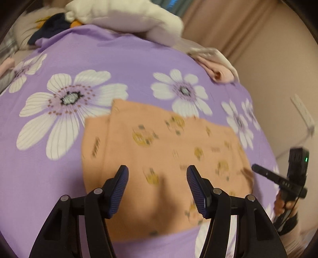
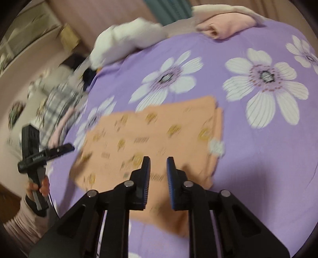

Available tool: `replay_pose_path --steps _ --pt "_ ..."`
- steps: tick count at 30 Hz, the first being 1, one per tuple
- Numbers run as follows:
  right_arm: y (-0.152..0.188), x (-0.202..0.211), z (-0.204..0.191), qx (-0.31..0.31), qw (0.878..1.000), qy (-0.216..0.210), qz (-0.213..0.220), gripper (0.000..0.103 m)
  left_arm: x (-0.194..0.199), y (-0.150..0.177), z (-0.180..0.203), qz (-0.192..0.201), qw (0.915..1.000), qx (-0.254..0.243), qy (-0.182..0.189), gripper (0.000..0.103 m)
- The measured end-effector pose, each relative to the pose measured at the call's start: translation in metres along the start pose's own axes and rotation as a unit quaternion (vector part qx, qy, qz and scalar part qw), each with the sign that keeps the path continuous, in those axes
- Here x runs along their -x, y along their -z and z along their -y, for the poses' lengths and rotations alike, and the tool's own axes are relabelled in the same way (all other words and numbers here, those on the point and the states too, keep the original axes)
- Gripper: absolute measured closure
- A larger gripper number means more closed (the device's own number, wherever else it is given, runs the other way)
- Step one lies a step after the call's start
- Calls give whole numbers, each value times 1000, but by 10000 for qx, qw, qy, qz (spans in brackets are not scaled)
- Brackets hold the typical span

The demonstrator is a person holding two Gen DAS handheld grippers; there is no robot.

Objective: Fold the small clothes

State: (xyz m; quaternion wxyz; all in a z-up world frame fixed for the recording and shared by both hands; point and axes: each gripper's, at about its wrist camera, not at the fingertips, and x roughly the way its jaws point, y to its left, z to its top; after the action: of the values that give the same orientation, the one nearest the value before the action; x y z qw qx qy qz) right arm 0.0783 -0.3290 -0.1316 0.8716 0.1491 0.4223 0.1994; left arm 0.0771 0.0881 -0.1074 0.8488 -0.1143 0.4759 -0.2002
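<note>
A small orange garment with yellow prints lies folded flat on the purple flowered bedsheet; it also shows in the right wrist view. My left gripper hovers above its near part, jaws wide open and empty. My right gripper hovers above the garment's near edge, jaws a narrow gap apart, holding nothing. The right gripper's body shows at the right of the left wrist view, the left one's at the left of the right wrist view. Both views are motion-blurred.
A white garment and a folded pink garment lie at the far side of the bed. Dark clothes lie far left. A plaid cloth sits at the bed's edge. Beige curtain is beyond.
</note>
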Motion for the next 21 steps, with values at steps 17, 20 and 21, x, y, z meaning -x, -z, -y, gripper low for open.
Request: replay_pose_path --steps 17,20,21 --pt "62 -15 -9 639 9933 810 -523 87 9 55 -16 29 9983 552 158 45" --pt "68 2 -10 448 9967 599 -322 82 26 62 -29 197 9956 862 311 41" --pt "69 9 -8 345 9979 494 -228 81 30 64 -35 289 9937 1033 329 36"
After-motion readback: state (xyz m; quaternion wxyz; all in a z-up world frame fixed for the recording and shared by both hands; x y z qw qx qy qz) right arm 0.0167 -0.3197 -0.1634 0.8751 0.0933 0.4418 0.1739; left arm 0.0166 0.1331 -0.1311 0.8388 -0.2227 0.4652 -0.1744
